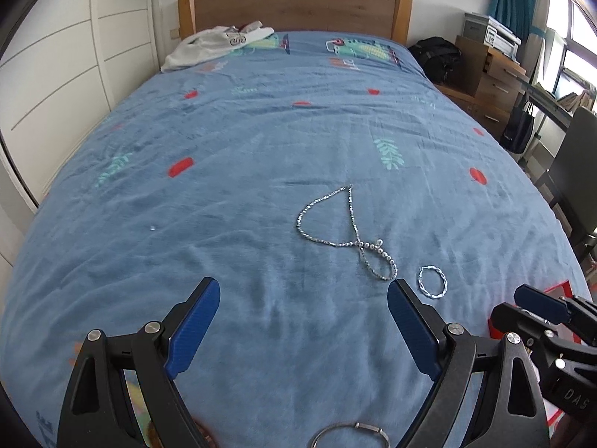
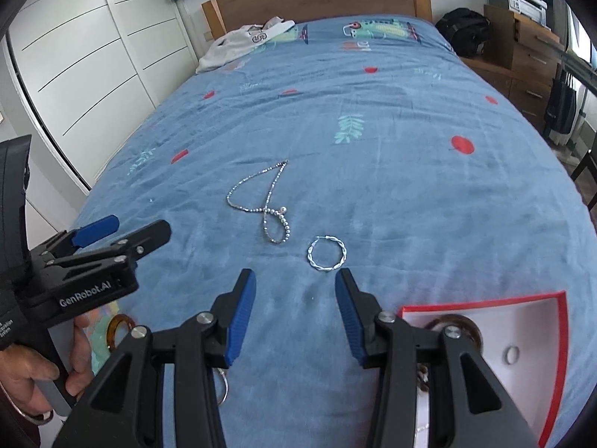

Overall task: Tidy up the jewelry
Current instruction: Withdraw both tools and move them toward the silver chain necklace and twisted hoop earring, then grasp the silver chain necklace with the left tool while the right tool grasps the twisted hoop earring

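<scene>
A silver bead-and-pearl necklace (image 1: 350, 209) (image 2: 229, 199) lies looped on the blue bedspread. A twisted silver hoop (image 1: 433, 296) (image 2: 309, 255) lies on the bedspread to its right. My left gripper (image 1: 302, 291) hovers open over the cloth, just short of the necklace, with nothing between its blue pads. My right gripper (image 2: 294, 280) stands about half open and empty, its tips just short of the hoop. Each gripper shows in the other's view: the right gripper (image 1: 559, 308) at the right edge, the left gripper (image 2: 127, 229) at the left, held by a hand (image 2: 37, 373).
A red-rimmed white box (image 2: 537, 321) at the lower right holds a small ring (image 2: 511, 354) and a brown bangle (image 2: 453, 321), partly hidden. A silver bangle (image 1: 349, 435) and an amber bangle (image 2: 119, 326) lie near the bed's front edge. White clothing (image 1: 209, 46) lies by the headboard.
</scene>
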`<state>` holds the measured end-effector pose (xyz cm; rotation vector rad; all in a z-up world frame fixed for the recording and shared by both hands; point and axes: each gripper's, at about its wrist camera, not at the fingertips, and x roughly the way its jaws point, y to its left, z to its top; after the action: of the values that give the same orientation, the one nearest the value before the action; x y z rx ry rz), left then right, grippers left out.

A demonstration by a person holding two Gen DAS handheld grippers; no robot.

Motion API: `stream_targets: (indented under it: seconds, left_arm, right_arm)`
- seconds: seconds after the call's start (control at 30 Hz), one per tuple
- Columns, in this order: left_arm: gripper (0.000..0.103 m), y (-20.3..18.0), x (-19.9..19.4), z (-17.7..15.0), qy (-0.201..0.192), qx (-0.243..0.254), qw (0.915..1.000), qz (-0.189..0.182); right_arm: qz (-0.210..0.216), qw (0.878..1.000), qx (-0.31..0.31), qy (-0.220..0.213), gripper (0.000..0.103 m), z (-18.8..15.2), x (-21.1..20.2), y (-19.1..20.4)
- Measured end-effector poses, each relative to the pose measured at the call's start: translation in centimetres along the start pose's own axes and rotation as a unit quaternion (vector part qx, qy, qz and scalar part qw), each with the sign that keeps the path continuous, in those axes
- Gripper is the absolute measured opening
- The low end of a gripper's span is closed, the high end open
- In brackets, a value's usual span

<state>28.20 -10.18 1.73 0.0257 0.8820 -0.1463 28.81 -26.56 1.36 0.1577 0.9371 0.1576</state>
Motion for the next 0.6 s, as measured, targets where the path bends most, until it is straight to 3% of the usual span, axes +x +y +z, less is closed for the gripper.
stream_targets:
  seconds: [0.6]
  left_arm:
    - [0.091, -1.2, 10.4, 1.9, 0.092, -0.043, 0.9936, -0.051]
  right_arm:
    - [0.013, 0.998, -0.006, 0.067, 0.047, 0.5, 7.8, -1.8]
